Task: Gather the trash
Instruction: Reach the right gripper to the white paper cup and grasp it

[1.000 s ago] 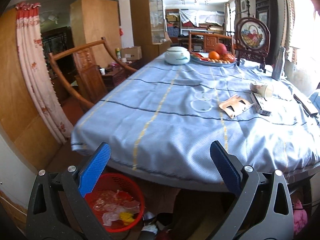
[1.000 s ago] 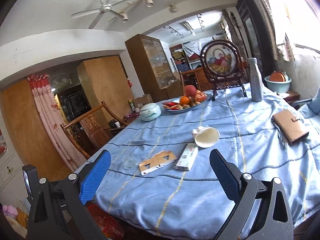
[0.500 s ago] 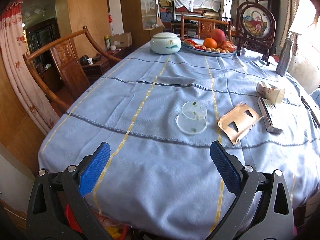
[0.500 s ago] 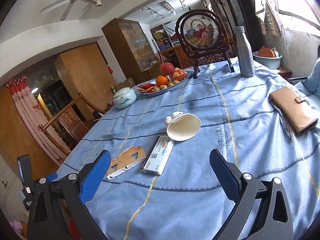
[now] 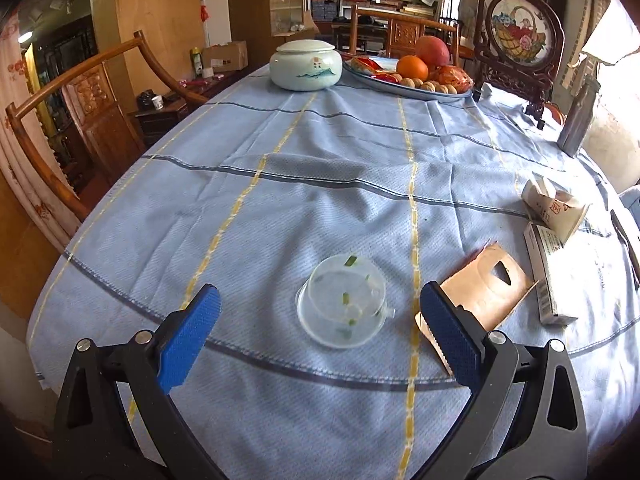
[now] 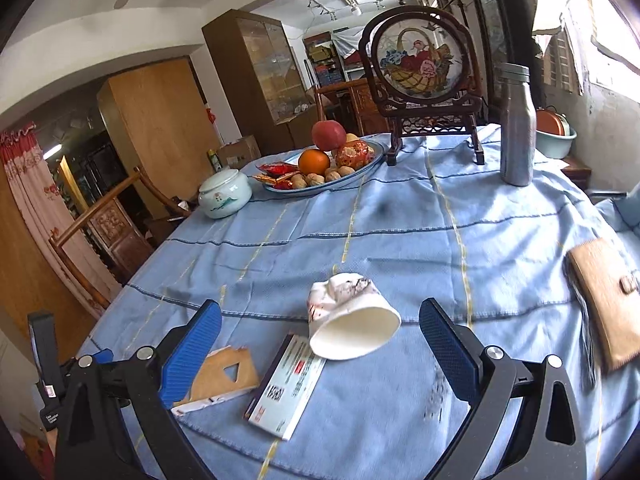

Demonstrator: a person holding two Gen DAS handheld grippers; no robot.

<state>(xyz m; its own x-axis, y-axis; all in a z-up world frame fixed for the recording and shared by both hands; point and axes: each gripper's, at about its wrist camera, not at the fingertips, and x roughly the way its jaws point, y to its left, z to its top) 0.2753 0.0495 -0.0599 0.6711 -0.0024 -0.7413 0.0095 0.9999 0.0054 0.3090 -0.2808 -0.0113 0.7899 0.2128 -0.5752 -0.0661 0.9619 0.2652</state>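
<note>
Nothing is held: the left gripper (image 5: 320, 320) is poised with fingers wide apart around one clear plastic tub (image 5: 342, 306), and the right gripper (image 6: 320, 330) likewise before one crushed paper cup (image 6: 352, 318). Four pieces of trash are counted on the blue-clothed worktop (image 5: 320, 168), all uncollected: the tub, one torn cardboard piece (image 5: 486, 290), one small flat box (image 6: 290, 386) and the cup. Farther off, one lidded jar (image 5: 306, 64), one fruit tray (image 6: 324, 172) and one metal bottle (image 6: 517, 124) are seen.
</note>
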